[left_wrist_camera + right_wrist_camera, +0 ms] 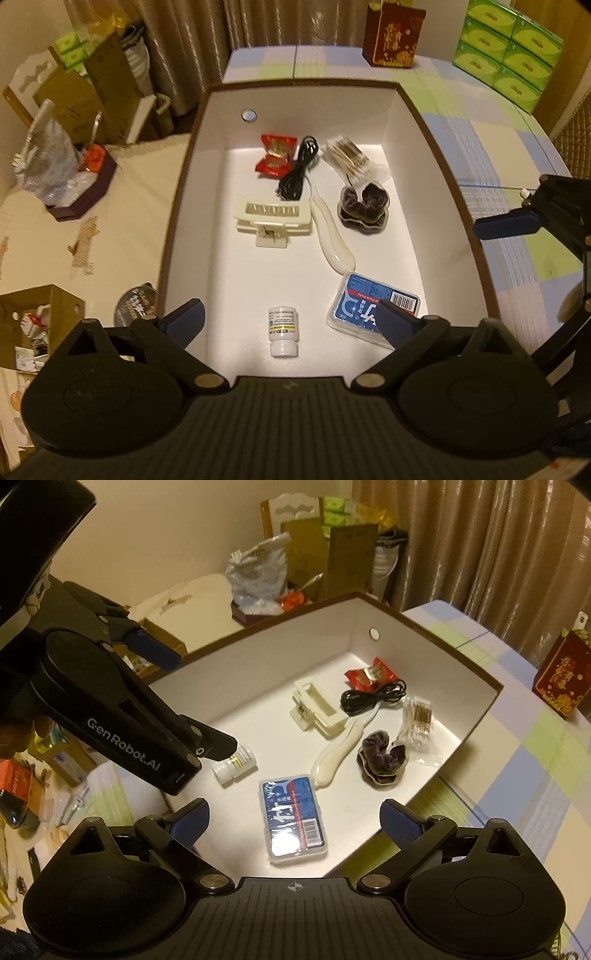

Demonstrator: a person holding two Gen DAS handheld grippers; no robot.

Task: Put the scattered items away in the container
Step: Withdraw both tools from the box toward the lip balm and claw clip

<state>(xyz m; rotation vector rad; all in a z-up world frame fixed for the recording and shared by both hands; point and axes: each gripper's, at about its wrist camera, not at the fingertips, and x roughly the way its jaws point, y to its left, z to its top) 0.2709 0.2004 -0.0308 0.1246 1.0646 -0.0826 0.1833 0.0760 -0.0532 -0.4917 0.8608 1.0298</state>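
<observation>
With both the left tongs (291, 317) and right tongs (295, 818) gaping empty above the brown-rimmed white cardboard container (448, 173) holding the scattered items, a careless dip could topple the near small white pill bottle (283, 331).

Dim, warm indoor light, brightest on the white floor of the container (258, 266); mild glare there. Soft, short shadows beside the items. Strong fisheye bending and dark vignetting at corners. Slight blur at left edges; centre reasonably sharp, somewhat grainy.
</observation>
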